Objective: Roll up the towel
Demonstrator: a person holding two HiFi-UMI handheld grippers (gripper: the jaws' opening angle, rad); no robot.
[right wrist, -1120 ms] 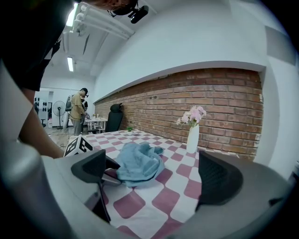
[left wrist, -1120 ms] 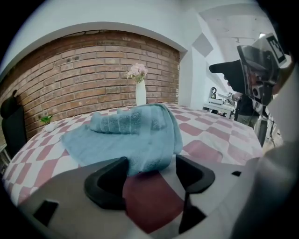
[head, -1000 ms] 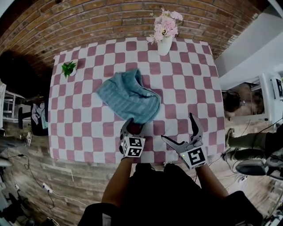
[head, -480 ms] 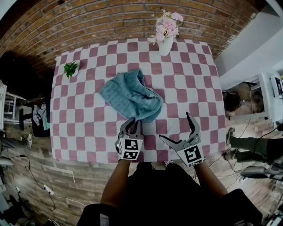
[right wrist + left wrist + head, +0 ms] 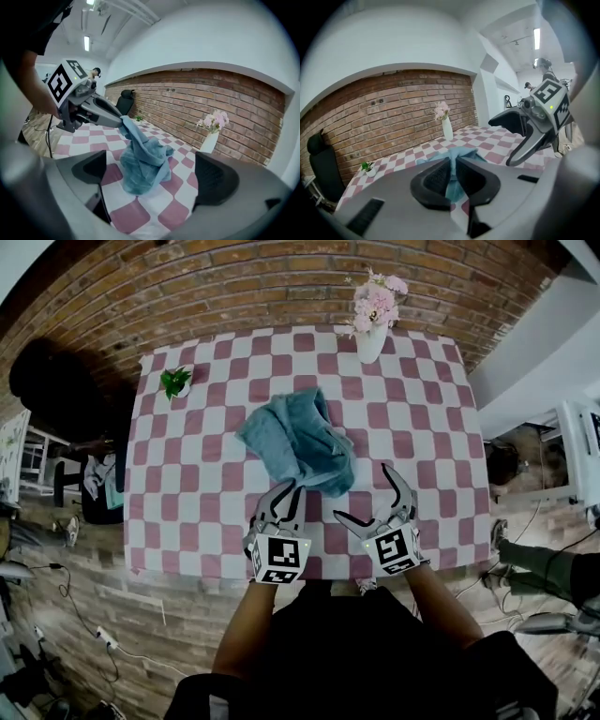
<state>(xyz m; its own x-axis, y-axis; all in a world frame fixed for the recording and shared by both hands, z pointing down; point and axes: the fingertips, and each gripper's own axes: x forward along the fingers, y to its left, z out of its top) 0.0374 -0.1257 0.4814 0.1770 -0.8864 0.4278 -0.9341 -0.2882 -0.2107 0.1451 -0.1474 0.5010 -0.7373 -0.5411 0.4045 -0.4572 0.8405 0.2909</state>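
Left gripper [image 5: 286,491]: jaws, just now closing, pinch the towel [image 5: 295,442] by its near corner, raised off the table [image 5: 206,512] (likely to spread it before rolling). Right gripper [image 5: 366,495]: spread, empty. Towel bunched on the person's side of the vase [image 5: 372,338], long axis sloping from the pinched corner down toward the vase

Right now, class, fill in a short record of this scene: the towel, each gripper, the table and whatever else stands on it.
towel: blue, crumpled, not rolled; most of it lies on the table, one corner held up
left gripper: jaws have just closed, clamped on the towel's near corner
right gripper: jaws wide apart, gripping nothing, beside the towel
table: pink-and-white checked cloth
other things: vase of pink flowers at the far edge; potted plant near the far left corner
backdrop: brick wall
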